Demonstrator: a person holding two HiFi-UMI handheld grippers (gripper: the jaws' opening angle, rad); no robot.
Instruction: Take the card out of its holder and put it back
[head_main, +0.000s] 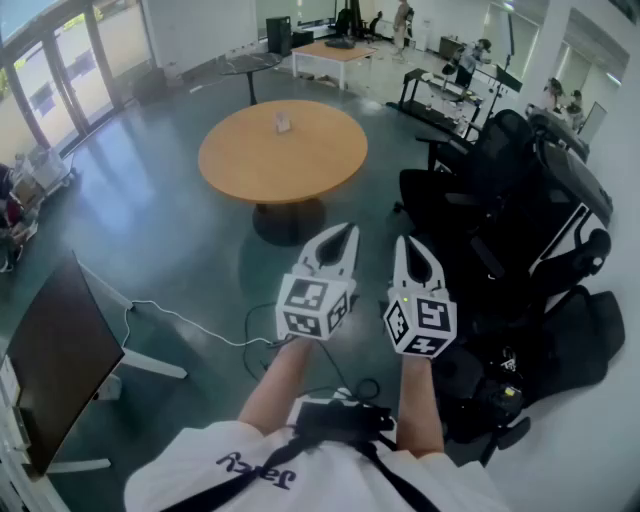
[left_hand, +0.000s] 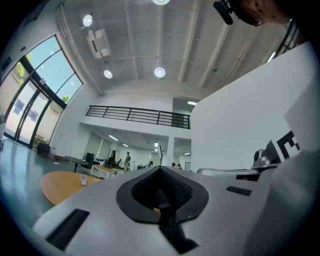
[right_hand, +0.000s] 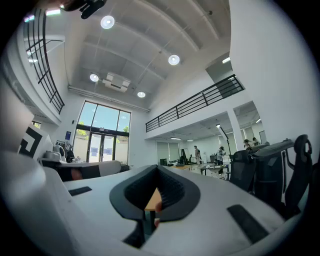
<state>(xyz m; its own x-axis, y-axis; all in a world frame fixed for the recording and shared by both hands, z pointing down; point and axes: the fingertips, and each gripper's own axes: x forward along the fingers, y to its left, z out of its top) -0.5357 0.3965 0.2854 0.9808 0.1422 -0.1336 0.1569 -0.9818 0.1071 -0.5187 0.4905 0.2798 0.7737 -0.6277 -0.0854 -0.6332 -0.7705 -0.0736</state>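
A small card holder (head_main: 283, 122) with a pale card stands upright near the middle of the round wooden table (head_main: 240, 160), well ahead of me across the floor. In the left gripper view the same card holder (left_hand: 82, 180) shows small on the table (left_hand: 57, 187). My left gripper (head_main: 350, 229) and right gripper (head_main: 404, 241) are held side by side in the air in front of my body, far short of the table. Each has its jaw tips together with nothing between them. The left gripper (left_hand: 161, 169) and the right gripper (right_hand: 157, 167) both point roughly level into the room.
Several black office chairs (head_main: 520, 200) crowd the right side, close to my right gripper. A dark screen on a white stand (head_main: 55, 360) stands at the lower left, with cables (head_main: 200, 325) on the green floor. More desks (head_main: 335, 50) and people are at the back.
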